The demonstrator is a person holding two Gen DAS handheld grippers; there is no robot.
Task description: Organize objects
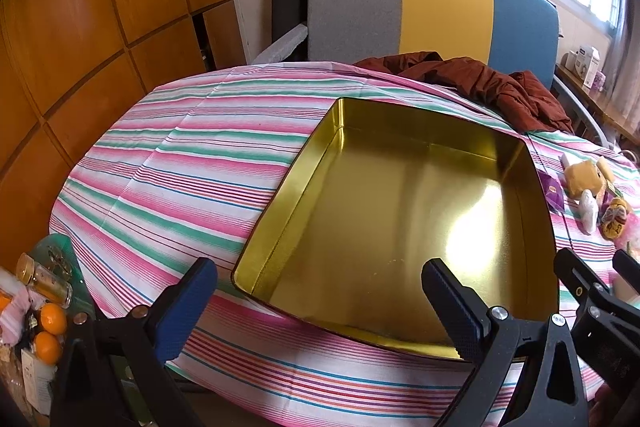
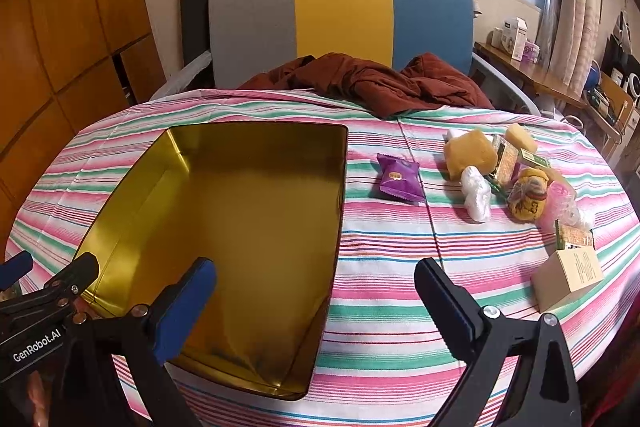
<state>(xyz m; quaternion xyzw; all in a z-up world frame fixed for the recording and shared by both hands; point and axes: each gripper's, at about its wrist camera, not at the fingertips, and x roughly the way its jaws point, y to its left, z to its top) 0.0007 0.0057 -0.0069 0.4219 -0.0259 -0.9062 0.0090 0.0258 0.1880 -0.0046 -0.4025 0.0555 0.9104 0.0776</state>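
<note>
Gold tin point(image 2: 240, 227) sits open and bare inside on the striped tablecloth point(image 2: 400, 307), left of a loose cluster of snacks: purple packet point(image 2: 398, 179) nearest the tin, then yellow cake point(image 2: 470, 153), white wrapped piece point(image 2: 476, 199), and a cream box point(image 2: 568, 275) at the near right edge. Left gripper point(image 1: 320, 307) hangs over the tin's near rim, jaws spread wide, nothing between them. Right gripper point(image 2: 316, 307) likewise released, straddling the tin's right wall; brown cloth point(image 2: 380, 79) lies bunched at the far edge.
</note>
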